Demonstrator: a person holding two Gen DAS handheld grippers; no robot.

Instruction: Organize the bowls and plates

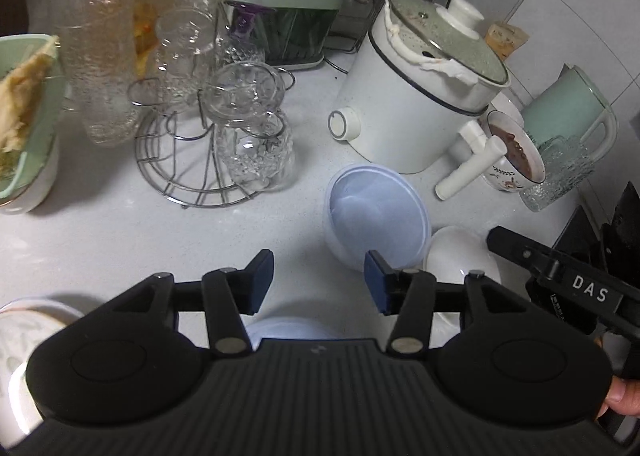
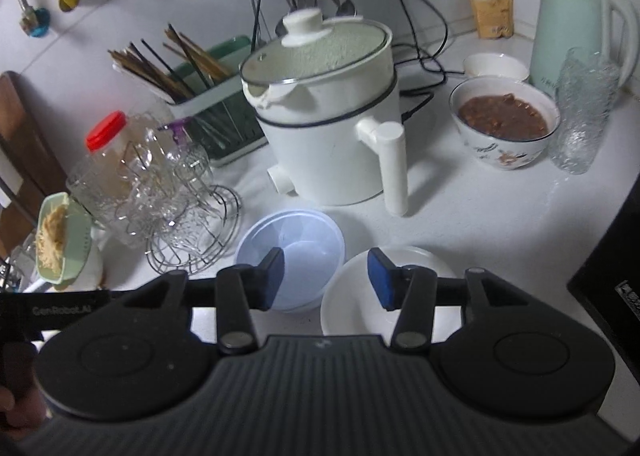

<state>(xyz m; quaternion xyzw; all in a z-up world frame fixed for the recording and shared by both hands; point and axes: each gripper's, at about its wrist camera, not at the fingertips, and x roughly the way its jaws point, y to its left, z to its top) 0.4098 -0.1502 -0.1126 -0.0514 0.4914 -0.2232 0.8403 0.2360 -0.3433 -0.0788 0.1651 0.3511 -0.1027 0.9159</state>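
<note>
The left gripper [image 1: 319, 282] hung above the white surface [image 1: 100, 232] at the bottom centre of the left wrist view. Its blue-padded fingers [image 1: 262, 282] stood wide apart and held nothing. A translucent plastic bowl [image 1: 376, 215] sat just right of centre, beyond the right-hand finger. A white bowl [image 1: 460, 256] sat directly to its right, touching or nearly touching it; contact could not be confirmed. Another white dish [image 1: 24, 332] lay at the lower left edge, partly hidden behind the gripper body.

The right gripper [image 2: 326, 278] occupied the bottom centre of the right wrist view. Its fingers [image 2: 378, 280] were also spread wide and empty. The left-hand finger overlapped the plastic bowl in the frame, and the right-hand finger overlapped the white bowl. Whether either finger touched a bowl could not be determined.

A white electric pot [image 2: 332, 127] with a glass lid stood at frame centre, behind both bowls. A patterned bowl of brown food [image 2: 504, 123] stood at the upper right, beside a green kettle [image 2: 572, 27]. A wire rack of glasses [image 2: 184, 207] stood at the centre left.
</note>
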